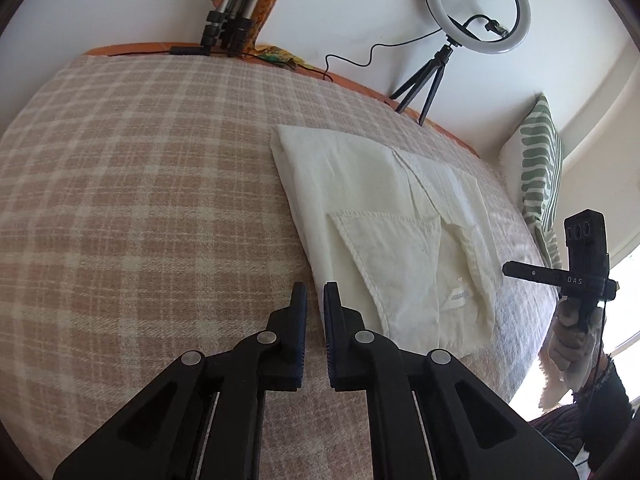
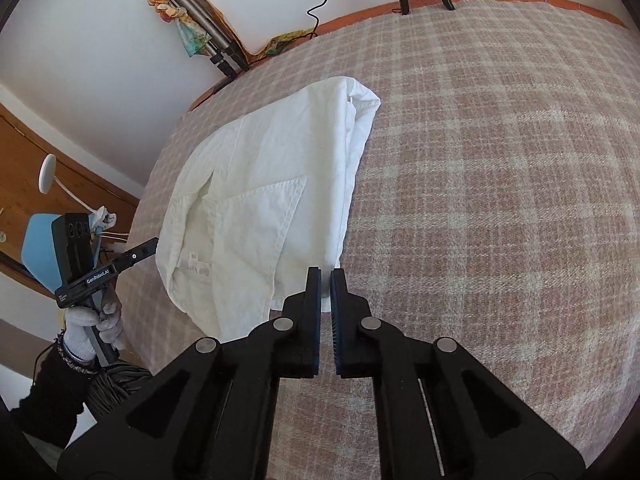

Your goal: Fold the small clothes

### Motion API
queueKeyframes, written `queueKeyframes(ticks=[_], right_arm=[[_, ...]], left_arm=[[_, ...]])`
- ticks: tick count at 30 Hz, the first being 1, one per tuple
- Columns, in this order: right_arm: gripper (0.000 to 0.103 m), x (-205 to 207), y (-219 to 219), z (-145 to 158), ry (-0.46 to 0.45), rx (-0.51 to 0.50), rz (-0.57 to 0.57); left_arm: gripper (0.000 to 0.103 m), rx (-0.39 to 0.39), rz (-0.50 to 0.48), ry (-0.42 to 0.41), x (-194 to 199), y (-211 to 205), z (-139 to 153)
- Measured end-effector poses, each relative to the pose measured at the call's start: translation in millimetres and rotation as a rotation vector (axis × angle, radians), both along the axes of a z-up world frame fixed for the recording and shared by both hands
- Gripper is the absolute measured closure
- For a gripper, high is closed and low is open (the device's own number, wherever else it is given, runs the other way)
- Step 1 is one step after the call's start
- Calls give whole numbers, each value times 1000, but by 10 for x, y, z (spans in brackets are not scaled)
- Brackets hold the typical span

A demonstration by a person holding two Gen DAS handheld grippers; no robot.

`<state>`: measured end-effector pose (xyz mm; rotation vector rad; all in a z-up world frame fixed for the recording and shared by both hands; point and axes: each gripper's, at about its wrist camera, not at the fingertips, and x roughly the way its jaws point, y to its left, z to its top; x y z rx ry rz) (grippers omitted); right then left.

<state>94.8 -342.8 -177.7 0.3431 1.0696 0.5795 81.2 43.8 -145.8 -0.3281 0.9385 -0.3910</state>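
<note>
My white garment (image 1: 384, 236) lies partly folded on the plaid bed (image 1: 140, 184); more folds probably remain. Left gripper (image 1: 315, 294) nearly closed, empty, beside its near edge; right gripper (image 2: 326, 280) slightly parted, at its near corner, holding nothing I can see.

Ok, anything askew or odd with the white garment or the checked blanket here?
Nothing looks damaged or spilled. The white garment lies partly folded on the checked blanket, its edges uneven and an inside label showing, as you would expect mid-fold. Both the left gripper and the right gripper hold nothing.
</note>
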Motion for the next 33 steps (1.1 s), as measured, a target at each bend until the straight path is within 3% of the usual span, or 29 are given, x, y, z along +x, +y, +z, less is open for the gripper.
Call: queueKeyframes(ticks=[1, 3, 7, 11, 19, 24, 29, 31, 33], right_arm=[[55, 25, -58, 51, -25, 21, -22], [41, 115, -190, 111, -55, 80, -78], [41, 424, -413, 56, -9, 225, -168], [41, 744, -486, -73, 54, 369, -199], [51, 1136, -179, -315, 137, 408, -136], [52, 1321, -9, -468, 181, 463, -102], [54, 1521, 1, -603, 206, 519, -157], [77, 1569, 13, -605, 193, 468, -182], [87, 1592, 20, -599, 177, 438, -195]], left_arm=[[96, -2, 1, -26, 6, -15, 81], [96, 4, -11, -87, 14, -107, 230], [96, 10, -76, -157, 66, -479, 357], [96, 20, -145, -163, 179, -847, 326], [96, 40, -228, -155, 318, -1299, 211], [96, 53, -268, -106, 387, -1461, 37], [96, 82, -294, -63, 370, -1546, -139], [96, 85, -299, -66, 351, -1551, -139], [96, 82, -304, -63, 363, -1552, -150]])
